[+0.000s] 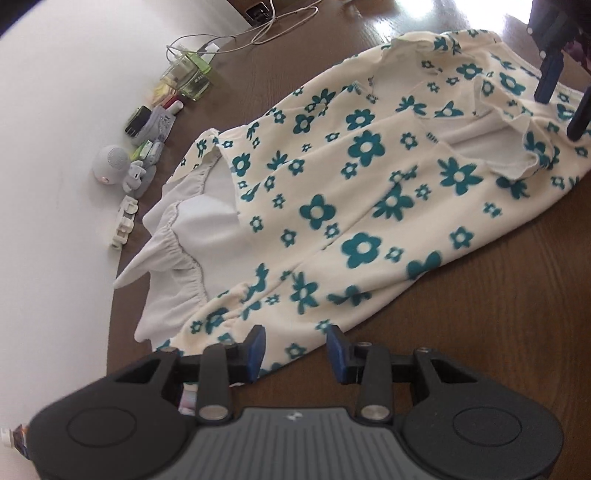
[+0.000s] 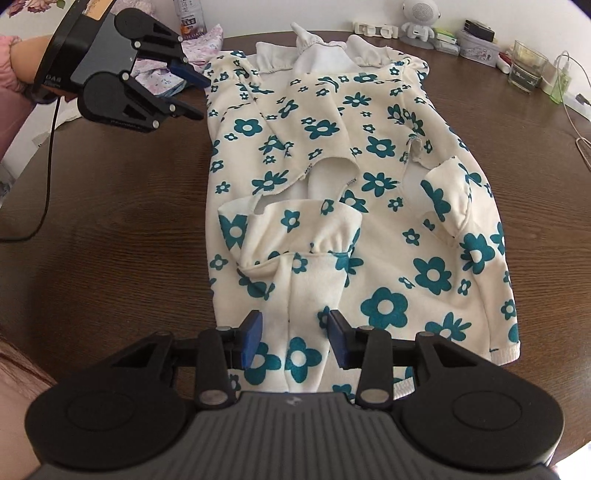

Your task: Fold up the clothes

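A cream garment with teal flowers [image 1: 354,192] lies spread lengthwise on the brown table [image 1: 480,332]; it also fills the right wrist view [image 2: 369,166]. Its sleeves are folded in over the body, and a white lining shows at one end [image 1: 192,236]. My left gripper [image 1: 295,350] is open and empty, hovering over one end of the garment; it shows in the right wrist view at the top left [image 2: 195,96]. My right gripper [image 2: 295,338] is open and empty, with a folded sleeve [image 2: 306,280] between its fingers; it shows in the left wrist view at the top right [image 1: 561,110].
Along the table's wall side stand a small white robot toy [image 2: 419,20], a glass [image 2: 526,66], a green bottle [image 2: 561,81], small boxes and white cables [image 1: 258,26]. Other pinkish clothes [image 2: 162,70] lie at the far left. A black cable [image 2: 48,155] hangs from the left gripper.
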Demonstrator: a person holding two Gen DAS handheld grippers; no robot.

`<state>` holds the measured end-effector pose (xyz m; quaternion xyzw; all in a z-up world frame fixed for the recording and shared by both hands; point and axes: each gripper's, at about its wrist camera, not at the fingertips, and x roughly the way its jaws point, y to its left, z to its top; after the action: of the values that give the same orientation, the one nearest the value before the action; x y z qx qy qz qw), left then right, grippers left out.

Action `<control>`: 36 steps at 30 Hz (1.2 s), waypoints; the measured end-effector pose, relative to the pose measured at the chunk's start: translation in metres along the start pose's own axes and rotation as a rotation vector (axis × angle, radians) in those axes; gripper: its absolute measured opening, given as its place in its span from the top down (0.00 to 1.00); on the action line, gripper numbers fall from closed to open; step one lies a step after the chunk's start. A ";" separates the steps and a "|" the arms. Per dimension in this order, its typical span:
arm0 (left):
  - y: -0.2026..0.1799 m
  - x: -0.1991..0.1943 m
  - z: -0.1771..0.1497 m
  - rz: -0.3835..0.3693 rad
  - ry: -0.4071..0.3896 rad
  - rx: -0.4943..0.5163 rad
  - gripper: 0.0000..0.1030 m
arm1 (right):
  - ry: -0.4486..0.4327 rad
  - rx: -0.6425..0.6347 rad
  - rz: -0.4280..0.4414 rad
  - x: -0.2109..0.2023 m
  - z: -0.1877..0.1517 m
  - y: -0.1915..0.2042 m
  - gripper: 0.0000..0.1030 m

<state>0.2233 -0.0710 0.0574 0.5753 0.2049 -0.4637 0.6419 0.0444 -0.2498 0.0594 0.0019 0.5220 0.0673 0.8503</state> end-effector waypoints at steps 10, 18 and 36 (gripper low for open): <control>0.042 0.043 -0.027 -0.014 0.090 0.203 0.67 | 0.084 0.006 -0.083 0.005 0.007 0.016 0.62; 0.033 0.049 -0.021 -0.090 0.042 0.244 0.97 | 0.159 -0.148 -0.125 0.006 0.011 0.021 0.96; -0.064 -0.025 0.038 -0.144 0.009 0.434 0.84 | 0.176 -0.198 -0.303 -0.014 -0.014 -0.108 0.96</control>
<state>0.1475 -0.0908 0.0519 0.6856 0.1438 -0.5390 0.4676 0.0383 -0.3599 0.0573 -0.1662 0.5795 -0.0108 0.7978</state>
